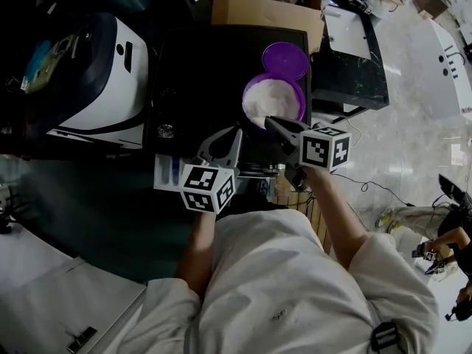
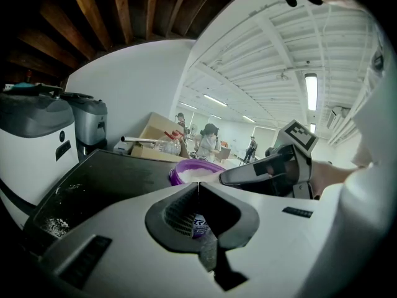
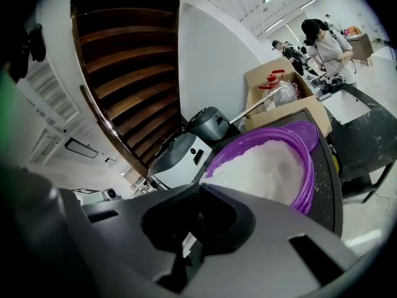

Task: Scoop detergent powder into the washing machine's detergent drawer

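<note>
Seen from above, a rounded white and dark grey appliance (image 1: pixel 96 80) stands at the far left, beside a flat black top (image 1: pixel 192 72). The left gripper (image 1: pixel 237 132) hovers over the near edge of that top. Its jaws are closed tip to tip and grip nothing, and it points up and to the right. Just beyond and to the right of its tips sits the round purple plastic tub (image 3: pixel 308 172), open and heaped with white detergent powder (image 1: pixel 271 98). The right gripper (image 1: pixel 270 121) is the nearer one, its tips at the tub's near rim with the powder straight ahead. Its jaws are also pressed together, with no scoop seen between them. The flat purple lid (image 1: pixel 286 60) lies just behind the tub. Count: two grippers, one tub, one lid. No scoop or detergent drawer can be made out.
</note>
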A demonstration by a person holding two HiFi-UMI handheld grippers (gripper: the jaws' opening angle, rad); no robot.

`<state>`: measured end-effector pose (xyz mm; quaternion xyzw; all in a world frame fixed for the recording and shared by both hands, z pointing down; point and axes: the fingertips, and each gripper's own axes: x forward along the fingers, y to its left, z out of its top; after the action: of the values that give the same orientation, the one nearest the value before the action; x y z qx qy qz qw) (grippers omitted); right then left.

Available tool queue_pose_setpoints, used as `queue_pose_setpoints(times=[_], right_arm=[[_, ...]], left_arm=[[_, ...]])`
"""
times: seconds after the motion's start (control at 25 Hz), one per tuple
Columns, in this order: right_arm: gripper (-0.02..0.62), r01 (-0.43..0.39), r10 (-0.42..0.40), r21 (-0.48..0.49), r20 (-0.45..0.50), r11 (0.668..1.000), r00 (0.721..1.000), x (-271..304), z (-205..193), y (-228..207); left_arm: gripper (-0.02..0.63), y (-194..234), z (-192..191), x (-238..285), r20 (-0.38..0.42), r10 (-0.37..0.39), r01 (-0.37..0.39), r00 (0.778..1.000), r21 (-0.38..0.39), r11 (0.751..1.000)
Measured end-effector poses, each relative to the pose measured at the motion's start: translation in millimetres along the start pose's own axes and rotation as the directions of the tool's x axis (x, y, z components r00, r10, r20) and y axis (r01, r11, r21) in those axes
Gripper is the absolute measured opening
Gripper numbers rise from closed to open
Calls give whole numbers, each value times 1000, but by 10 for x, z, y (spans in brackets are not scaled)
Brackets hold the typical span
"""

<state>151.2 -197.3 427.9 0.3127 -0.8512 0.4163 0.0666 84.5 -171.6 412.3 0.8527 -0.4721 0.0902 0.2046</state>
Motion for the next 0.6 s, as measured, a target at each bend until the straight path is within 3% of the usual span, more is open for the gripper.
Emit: queue_pose_setpoints(times=[0.6], right_arm=[[5, 37, -46, 104, 81, 994, 996, -90, 133, -149]], left_arm=[[20, 35, 1, -12, 5, 10, -10, 1000, -2, 1000]])
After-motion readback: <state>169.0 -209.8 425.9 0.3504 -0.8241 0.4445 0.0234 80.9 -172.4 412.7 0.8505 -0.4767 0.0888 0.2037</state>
